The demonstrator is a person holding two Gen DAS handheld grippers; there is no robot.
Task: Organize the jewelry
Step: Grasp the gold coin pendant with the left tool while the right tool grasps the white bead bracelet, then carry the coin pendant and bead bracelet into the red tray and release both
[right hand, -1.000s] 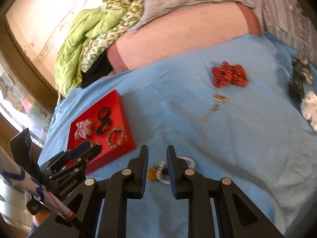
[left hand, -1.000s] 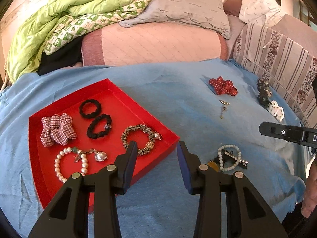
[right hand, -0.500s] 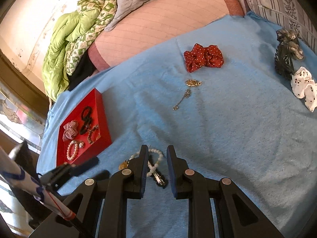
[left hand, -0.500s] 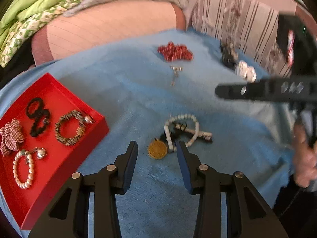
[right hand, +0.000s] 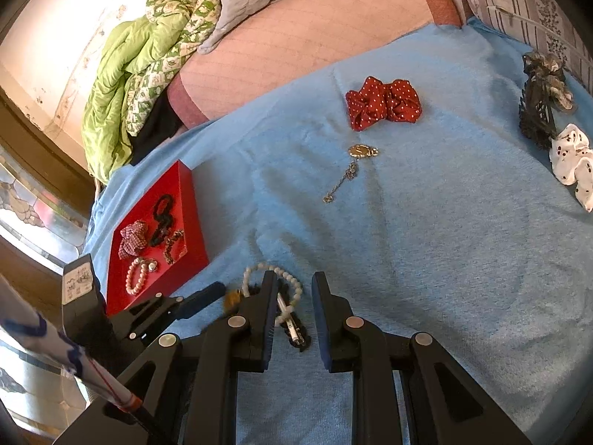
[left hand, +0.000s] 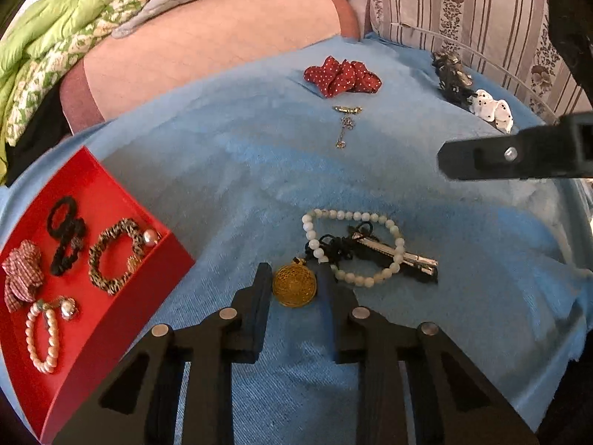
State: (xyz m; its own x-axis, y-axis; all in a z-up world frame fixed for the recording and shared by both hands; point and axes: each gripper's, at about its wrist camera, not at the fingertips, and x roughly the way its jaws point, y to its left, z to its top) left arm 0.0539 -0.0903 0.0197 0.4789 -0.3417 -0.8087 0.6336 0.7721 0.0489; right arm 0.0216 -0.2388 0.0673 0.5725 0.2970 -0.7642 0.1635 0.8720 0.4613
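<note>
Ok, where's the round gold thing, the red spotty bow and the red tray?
gold pendant (left hand: 294, 285), left wrist view, middle of the disc.
red spotty bow (right hand: 383, 103), right wrist view, centre knot.
red tray (left hand: 122, 307), left wrist view, near wall.

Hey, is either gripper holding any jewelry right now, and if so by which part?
Nothing is held. The left gripper is open with the gold pendant between its fingers, not clamped. The right gripper is open too.

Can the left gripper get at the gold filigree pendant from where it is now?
Probably yes. The left gripper is open with the gold pendant lying between its fingers on the blue blanket. Only the black cord tangled with the white bead bracelet might drag along.
</note>
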